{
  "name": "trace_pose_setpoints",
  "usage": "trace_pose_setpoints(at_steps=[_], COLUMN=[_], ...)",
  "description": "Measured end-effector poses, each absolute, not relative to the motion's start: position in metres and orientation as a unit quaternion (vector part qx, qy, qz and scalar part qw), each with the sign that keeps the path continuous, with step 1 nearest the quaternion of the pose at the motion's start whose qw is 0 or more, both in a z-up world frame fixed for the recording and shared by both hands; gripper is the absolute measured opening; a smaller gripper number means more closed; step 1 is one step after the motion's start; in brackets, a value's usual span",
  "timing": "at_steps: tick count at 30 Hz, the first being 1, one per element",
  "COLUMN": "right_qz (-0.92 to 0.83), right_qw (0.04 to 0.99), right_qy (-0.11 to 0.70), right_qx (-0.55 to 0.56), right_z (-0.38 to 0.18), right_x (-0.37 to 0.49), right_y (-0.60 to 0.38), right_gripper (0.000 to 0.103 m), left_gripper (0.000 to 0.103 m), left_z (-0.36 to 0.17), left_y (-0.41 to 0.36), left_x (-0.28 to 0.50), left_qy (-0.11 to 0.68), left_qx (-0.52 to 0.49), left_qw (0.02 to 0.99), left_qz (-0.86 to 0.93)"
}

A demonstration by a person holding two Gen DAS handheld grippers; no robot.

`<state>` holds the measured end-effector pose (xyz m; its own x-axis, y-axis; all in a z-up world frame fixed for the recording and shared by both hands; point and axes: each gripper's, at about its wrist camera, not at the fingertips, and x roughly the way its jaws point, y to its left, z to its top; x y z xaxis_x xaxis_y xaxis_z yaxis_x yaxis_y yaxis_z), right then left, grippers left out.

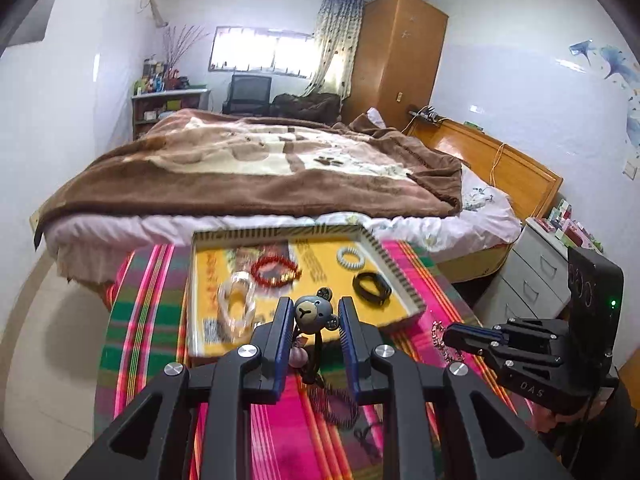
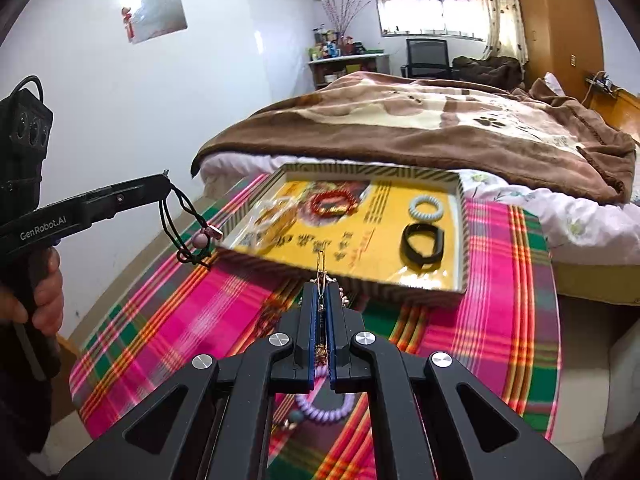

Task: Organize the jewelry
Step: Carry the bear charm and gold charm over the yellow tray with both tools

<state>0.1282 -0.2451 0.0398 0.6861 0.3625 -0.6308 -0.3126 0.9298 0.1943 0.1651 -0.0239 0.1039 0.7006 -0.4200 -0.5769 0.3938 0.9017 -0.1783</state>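
Left gripper (image 1: pixel 312 314) pinching bear charm (image 1: pixel 314 308), right gripper (image 2: pixel 320 300) clamped tight on gold clip (image 2: pixel 320 266): carry level over yellow tray (image 2: pixel 463 216), release low.

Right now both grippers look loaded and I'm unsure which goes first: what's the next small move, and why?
Probably carry the left gripper forward over the yellow tray and release there. Its jaws pinch the bear charm with its cords hanging clear of the plaid cloth, and the tray's near corner looks bare. The right gripper can follow with its gold clasp.
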Motion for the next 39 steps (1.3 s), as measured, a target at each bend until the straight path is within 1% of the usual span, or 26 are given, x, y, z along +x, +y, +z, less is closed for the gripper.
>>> trace_pose_setpoints(at_steps=[4, 11, 20, 28, 39], right_qz=[0.172, 0.152, 0.134, 0.132, 0.122], right_qw=[0.922, 0.923, 0.908, 0.888, 0.874], right_qy=[0.345, 0.35, 0.397, 0.439, 0.469], right_qx=[0.035, 0.039, 0.027, 0.009, -0.019], right_z=[0.047, 0.046, 0.014, -0.018, -0.04], right_x=[0.149, 0.194, 0.271, 0.324, 0.357], right_y=[-0.251, -0.26, -0.253, -0.238, -0.223], right_gripper=[0.004, 0.004, 0.004, 0.004, 0.004], left_gripper=[0.023, 0.023, 0.023, 0.023, 0.023], left_z=[0.109, 0.097, 0.047, 0.005, -0.021], left_y=[-0.037, -0.054, -0.07, -0.06, -0.055], left_x=[0.185, 0.224, 0.273, 0.304, 0.318], left_qy=[0.312, 0.321, 0.364, 0.411, 0.438], left_qx=[-0.012, -0.032, -0.034, -0.023, -0.019], left_qw=[0.921, 0.913, 0.896, 0.886, 0.874], left_qz=[-0.231, -0.252, -0.252, -0.213, -0.21])
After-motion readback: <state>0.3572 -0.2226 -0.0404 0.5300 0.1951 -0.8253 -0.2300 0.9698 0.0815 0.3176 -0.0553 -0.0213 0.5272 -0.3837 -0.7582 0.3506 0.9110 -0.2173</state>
